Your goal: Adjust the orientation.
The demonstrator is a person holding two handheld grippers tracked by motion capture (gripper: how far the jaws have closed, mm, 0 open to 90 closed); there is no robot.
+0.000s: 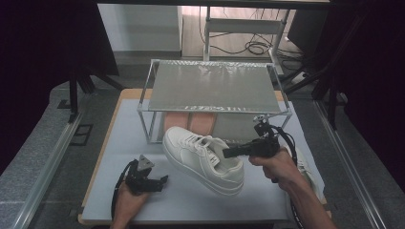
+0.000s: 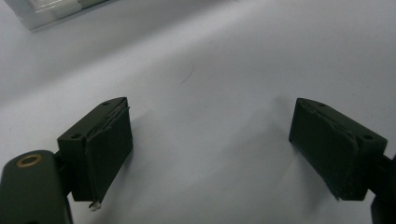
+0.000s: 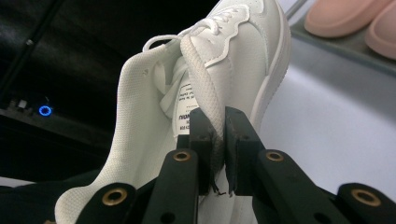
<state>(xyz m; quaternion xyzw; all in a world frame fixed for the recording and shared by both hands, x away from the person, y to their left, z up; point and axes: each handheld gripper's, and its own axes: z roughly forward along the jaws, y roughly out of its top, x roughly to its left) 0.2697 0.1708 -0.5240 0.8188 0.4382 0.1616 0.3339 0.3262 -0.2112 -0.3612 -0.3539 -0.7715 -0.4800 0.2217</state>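
A white sneaker (image 1: 203,160) hangs tilted above the table, toe up toward the rack. My right gripper (image 1: 230,152) is shut on the rim of its opening; in the right gripper view the two jaws pinch the padded collar edge of the white sneaker (image 3: 219,60) at my right gripper (image 3: 215,140). My left gripper (image 1: 162,181) rests low near the table's front left, held in a hand. In the left gripper view my left gripper (image 2: 210,149) stands open over bare white tabletop, nothing between the pads.
A metal-framed rack (image 1: 215,86) with a flat grey top stands at the back of the white table (image 1: 133,129). Pink shoes (image 1: 191,121) lie under it, also the pink shoes (image 3: 355,18). Another white shoe (image 1: 305,167) peeks out behind the right hand.
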